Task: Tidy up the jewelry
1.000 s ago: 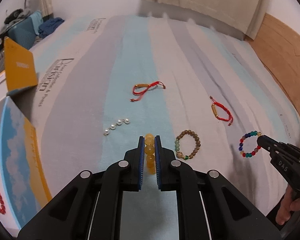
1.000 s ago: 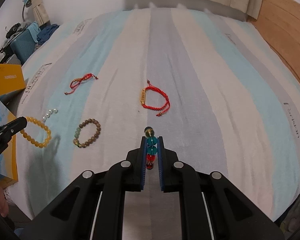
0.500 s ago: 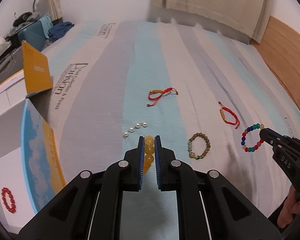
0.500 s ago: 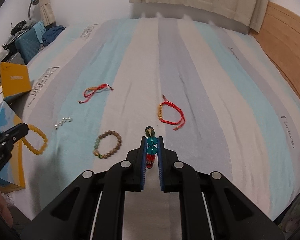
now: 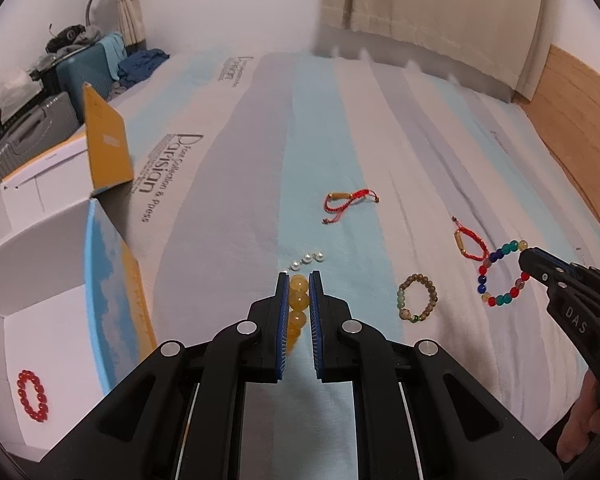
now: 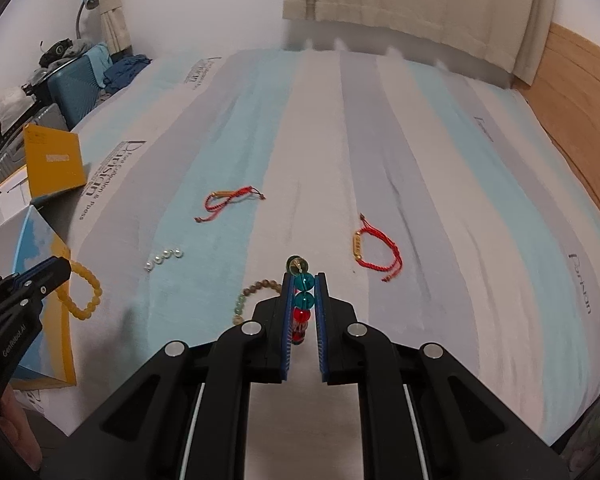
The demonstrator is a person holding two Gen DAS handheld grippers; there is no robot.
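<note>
Above the striped bed sheet (image 5: 228, 184), the left hand-held gripper (image 5: 298, 285) pinches a yellow bead bracelet (image 5: 297, 309) of smooth, round, translucent beads. The right hand-held gripper (image 6: 303, 283) clamps a multicoloured glass-bead bracelet (image 6: 302, 300). Beside the bed, an open white box (image 5: 40, 280) holds a red bead bracelet (image 5: 31, 400). Two red cord bracelets, a brown bead bracelet (image 5: 417, 298) and loose pearls (image 5: 306, 261) lie on the sheet.

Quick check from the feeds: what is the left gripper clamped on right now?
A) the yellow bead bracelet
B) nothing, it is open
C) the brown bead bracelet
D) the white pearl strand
A: the left gripper is shut on the yellow bead bracelet, while the white pearl strand and the brown bead bracelet lie on the bed.
</note>
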